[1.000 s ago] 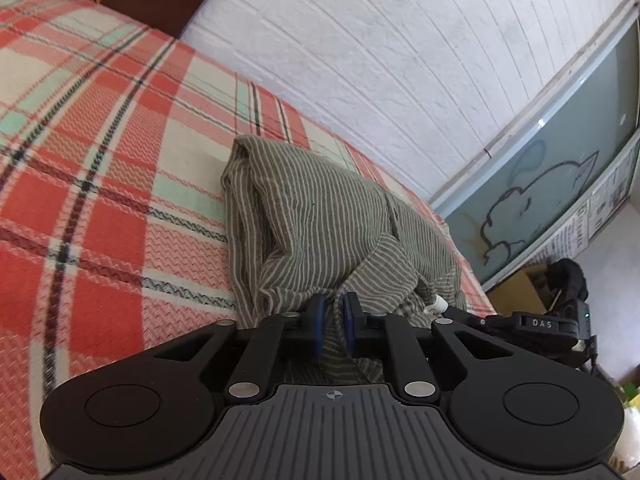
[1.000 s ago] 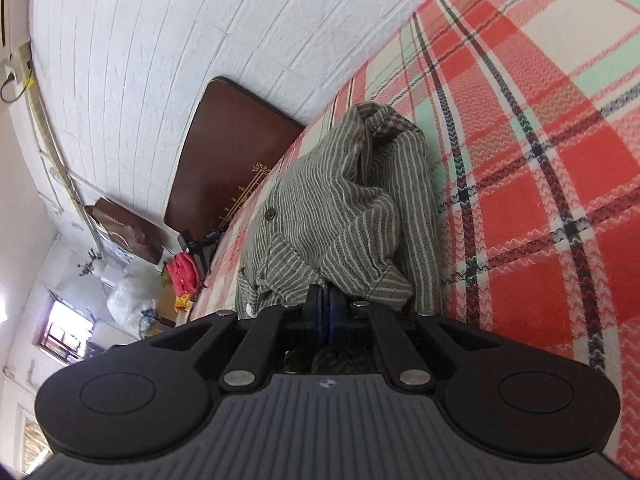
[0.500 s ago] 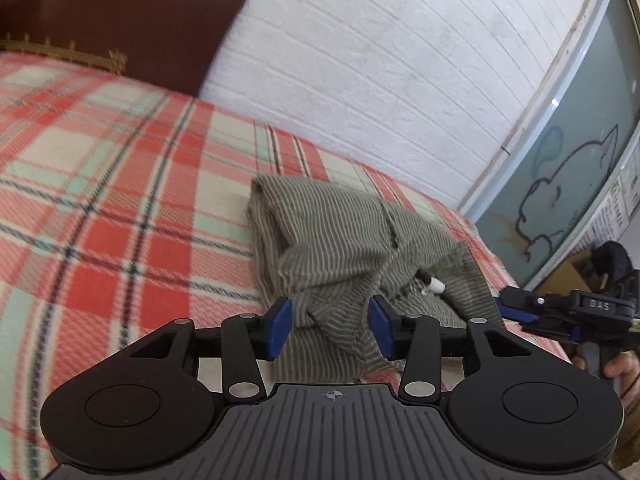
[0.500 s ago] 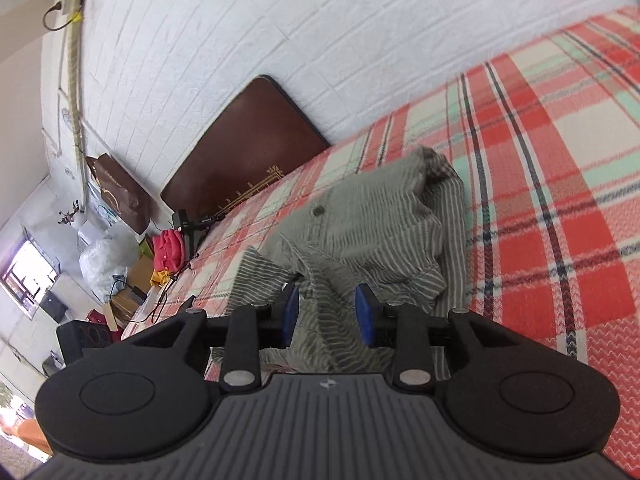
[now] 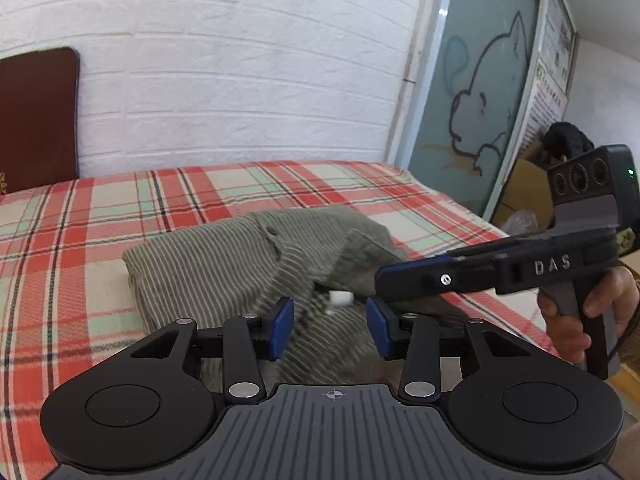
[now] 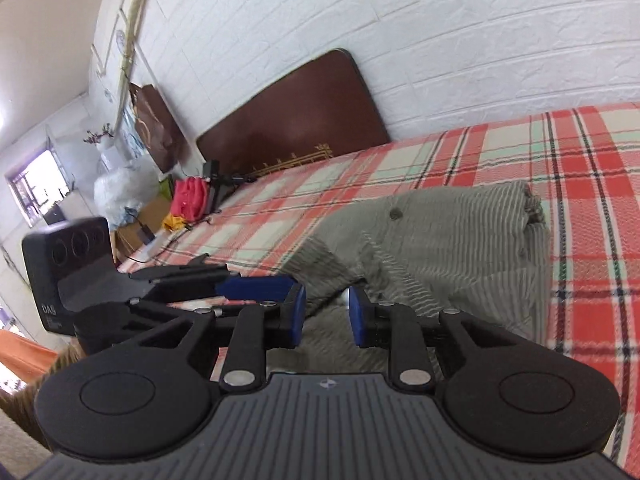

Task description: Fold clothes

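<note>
On the plaid bedspread [image 5: 72, 248], near the bed's front edge, lies the grey-green striped shirt [image 5: 224, 264], bundled into a rough fold. Just above its near edge the left claw [image 5: 330, 330] hangs level with its blue pads spread wide and nothing between them. From the right the right claw [image 5: 384, 280] reaches in across the shirt's near corner, gripped by a bare hand [image 5: 588, 312] around its handle, a little higher than the left one and angled slightly downward. Its own camera shows the right claw [image 6: 326, 316] with its pads apart and empty, a narrower gap than the left's, poised over the shirt [image 6: 448, 240]. That view alone shows a button [image 6: 396, 213] on the shirt, a dark headboard [image 6: 296, 120] against the white brick wall and a red bag [image 6: 190, 198] beside the bed. Only the left view shows the glass door with a cartoon outline [image 5: 476, 120].
</note>
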Available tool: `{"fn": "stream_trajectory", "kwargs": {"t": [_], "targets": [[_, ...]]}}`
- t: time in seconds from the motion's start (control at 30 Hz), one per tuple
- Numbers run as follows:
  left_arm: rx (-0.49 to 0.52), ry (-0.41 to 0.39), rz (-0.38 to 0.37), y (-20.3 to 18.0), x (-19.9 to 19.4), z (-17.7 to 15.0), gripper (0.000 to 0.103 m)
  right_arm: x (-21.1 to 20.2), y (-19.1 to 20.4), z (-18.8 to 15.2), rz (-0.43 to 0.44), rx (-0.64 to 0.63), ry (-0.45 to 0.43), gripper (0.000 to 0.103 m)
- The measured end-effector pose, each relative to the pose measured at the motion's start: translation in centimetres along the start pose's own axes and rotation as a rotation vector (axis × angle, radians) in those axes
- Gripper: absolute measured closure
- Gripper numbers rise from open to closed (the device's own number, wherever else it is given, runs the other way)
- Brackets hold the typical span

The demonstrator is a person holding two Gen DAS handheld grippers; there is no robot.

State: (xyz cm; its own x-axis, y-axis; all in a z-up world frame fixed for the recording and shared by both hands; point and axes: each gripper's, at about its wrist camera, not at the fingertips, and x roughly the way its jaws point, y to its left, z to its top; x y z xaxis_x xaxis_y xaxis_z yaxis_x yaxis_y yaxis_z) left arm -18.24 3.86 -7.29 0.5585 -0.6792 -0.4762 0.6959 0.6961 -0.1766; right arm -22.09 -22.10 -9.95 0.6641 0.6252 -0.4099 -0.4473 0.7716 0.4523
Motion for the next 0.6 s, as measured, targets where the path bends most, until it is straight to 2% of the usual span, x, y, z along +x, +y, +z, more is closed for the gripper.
{"fn": "stream_trajectory", "kwargs": {"t": [0.17,0.3,0.47,0.6], "targets": [[-0.054,0.054,0.015,3.0,2.6,-0.3,0.047,1.5,-1.6,0.1,-0.064,-0.035,0.004,0.076],[-0.091,0.060,0.008,4.1,2.8,-0.7,0.047,2.3,-2.4,-0.4,-0.102,-0.061,0.036,0.079],[0.055,0.097,0.074,2.0,2.3,-0.8,0.048,2.1,-1.0,-1.2,-0.165,-0.202,0.080,0.077],[0.129,0.135,0.148,1.0,2.5,-1.0,0.045,2.1,0.5,-2.0,-0.227,-0.345,0.118,0.076]]}}
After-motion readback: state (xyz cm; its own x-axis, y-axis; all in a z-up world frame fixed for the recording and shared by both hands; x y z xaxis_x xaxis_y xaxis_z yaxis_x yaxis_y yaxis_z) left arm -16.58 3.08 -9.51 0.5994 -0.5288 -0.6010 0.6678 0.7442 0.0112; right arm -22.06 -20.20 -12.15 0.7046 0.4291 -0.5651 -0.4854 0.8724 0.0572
